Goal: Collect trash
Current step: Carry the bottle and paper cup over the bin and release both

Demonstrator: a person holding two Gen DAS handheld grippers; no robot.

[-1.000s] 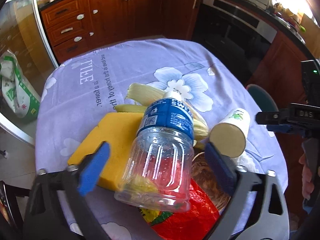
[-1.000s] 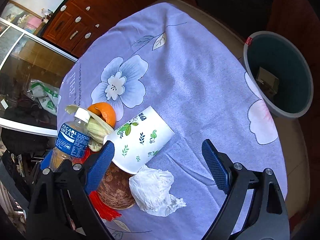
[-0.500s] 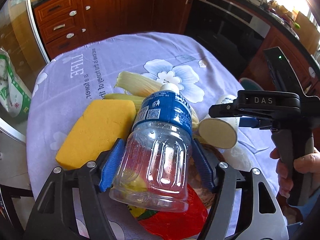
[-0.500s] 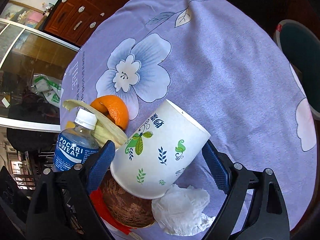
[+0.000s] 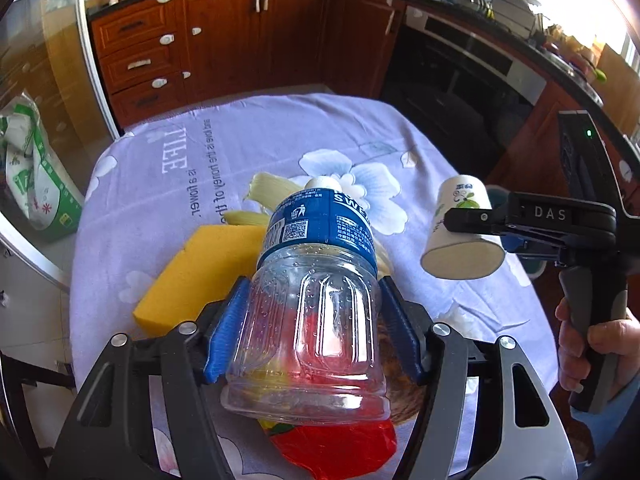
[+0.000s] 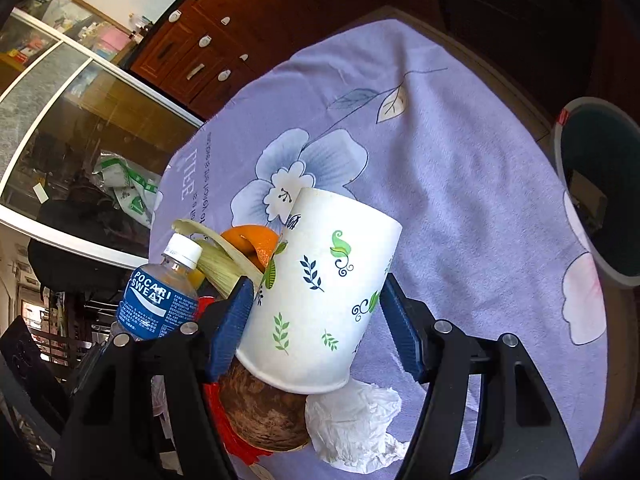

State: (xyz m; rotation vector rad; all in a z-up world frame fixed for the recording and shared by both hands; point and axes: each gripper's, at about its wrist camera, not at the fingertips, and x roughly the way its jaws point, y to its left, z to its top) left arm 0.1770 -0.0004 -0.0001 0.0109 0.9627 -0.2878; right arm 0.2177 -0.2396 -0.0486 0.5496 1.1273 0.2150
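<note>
My left gripper [image 5: 314, 330] is shut on a clear plastic bottle [image 5: 316, 304] with a blue Pocari Sweat label, held tilted above the pile. The bottle also shows in the right wrist view [image 6: 160, 300]. My right gripper [image 6: 316, 334] is shut on a white paper cup [image 6: 324, 300] with leaf prints, lifted off the cloth; the cup shows in the left wrist view [image 5: 460, 232]. Under them lie a red wrapper [image 5: 340, 446], a brown coconut shell [image 6: 264, 416], a crumpled tissue [image 6: 352, 420], corn husks [image 5: 272, 192], orange peel [image 6: 252, 240] and a yellow sponge [image 5: 204, 268].
The round table [image 6: 460, 160] has a lilac flowered cloth. A grey trash bin [image 6: 600, 184] stands on the floor past its right edge. Wooden kitchen cabinets [image 5: 224, 36] and an oven [image 5: 460, 64] lie beyond. A glass door [image 5: 36, 128] is at the left.
My left gripper closed on the bottle and raised it. My right gripper moved in around the cup, closed on it and lifted it.
</note>
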